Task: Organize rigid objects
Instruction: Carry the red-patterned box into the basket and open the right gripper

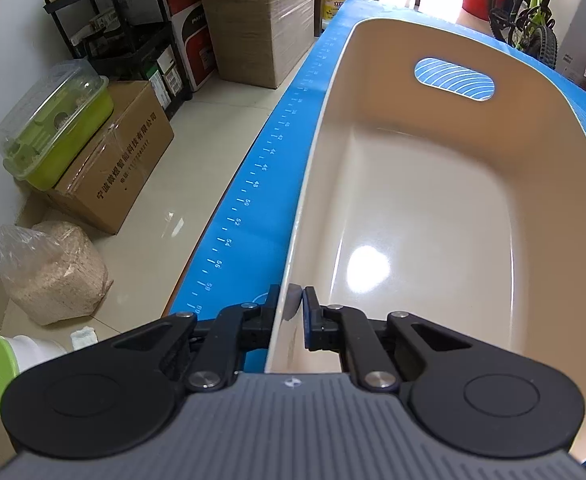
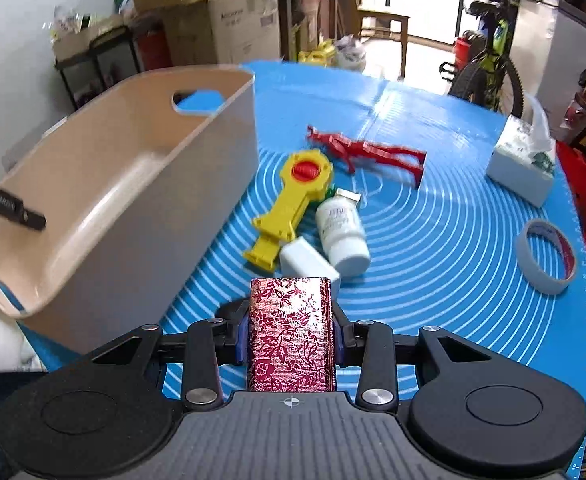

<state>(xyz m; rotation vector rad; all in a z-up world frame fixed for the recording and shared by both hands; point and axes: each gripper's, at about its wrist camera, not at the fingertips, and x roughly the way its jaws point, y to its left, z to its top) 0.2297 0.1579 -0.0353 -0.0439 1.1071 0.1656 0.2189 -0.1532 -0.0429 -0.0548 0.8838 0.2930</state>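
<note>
A beige plastic bin (image 1: 433,216) with a handle cutout stands on the blue mat (image 1: 253,184); nothing lies in it. My left gripper (image 1: 291,306) is shut on the bin's near rim. The bin also shows at the left of the right wrist view (image 2: 141,184), with the left gripper's finger (image 2: 13,206) at its rim. My right gripper (image 2: 291,336) is shut on a red floral-patterned box (image 2: 291,336), held above the mat. Beyond it lie a white block (image 2: 305,260), a white bottle (image 2: 343,232), a yellow toy tool (image 2: 293,200) and a red toy figure (image 2: 369,150).
A tape roll (image 2: 547,256) and a tissue pack (image 2: 523,160) sit at the mat's right side. Cardboard boxes (image 1: 109,160), a green container (image 1: 57,124), a bag (image 1: 53,272) and shelves (image 1: 125,28) stand on the floor to the left. A bicycle (image 2: 489,64) stands beyond the table.
</note>
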